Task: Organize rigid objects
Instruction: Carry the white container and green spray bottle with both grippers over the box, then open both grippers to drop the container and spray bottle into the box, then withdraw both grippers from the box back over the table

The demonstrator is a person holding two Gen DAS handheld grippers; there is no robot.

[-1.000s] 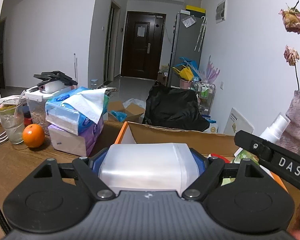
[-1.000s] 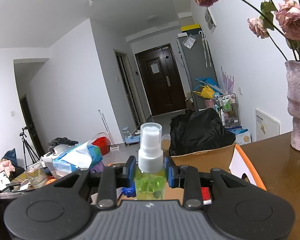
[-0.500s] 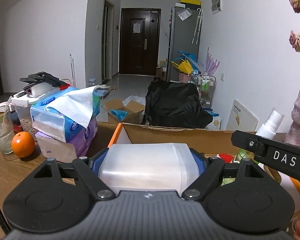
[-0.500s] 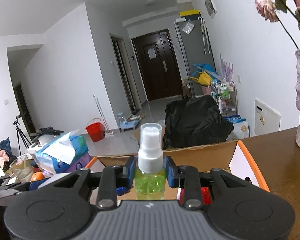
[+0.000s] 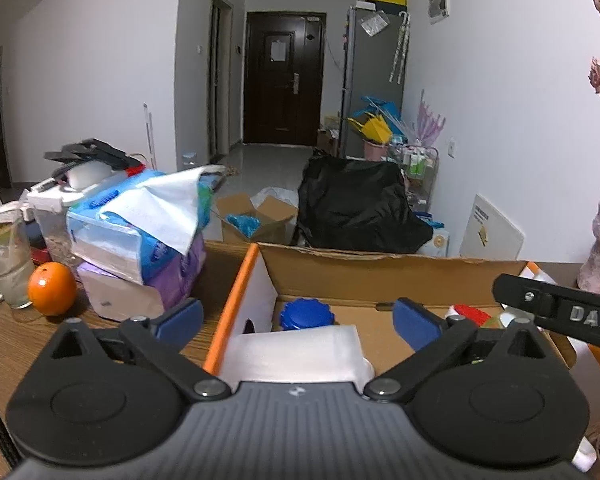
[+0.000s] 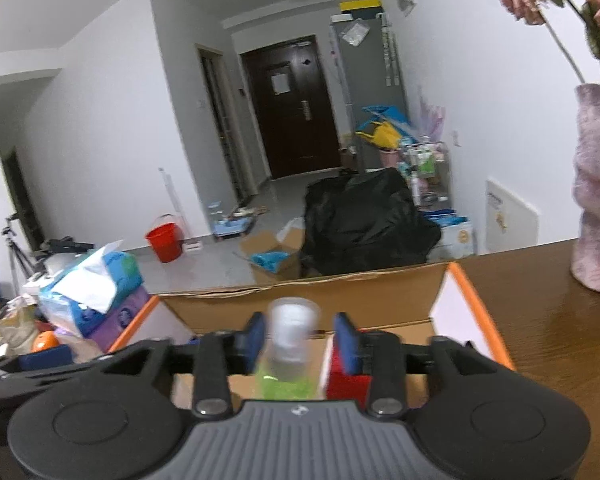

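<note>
A translucent white plastic container with a blue ribbed lid (image 5: 300, 346) lies at the left end of the orange-edged cardboard box (image 5: 380, 276); the left gripper (image 5: 298, 318) is opening, pads clear of its sides. Left of the box on the wooden table (image 5: 16, 336) sit an orange (image 5: 52, 289) and stacked tissue packs (image 5: 140, 232). Further right, a small green spray bottle with a clear cap (image 6: 290, 354) stands between the opening jaws of the right gripper (image 6: 300, 338), released, beside a red block (image 6: 346, 386). A pink vase (image 6: 598, 196) stands rightmost.
</note>
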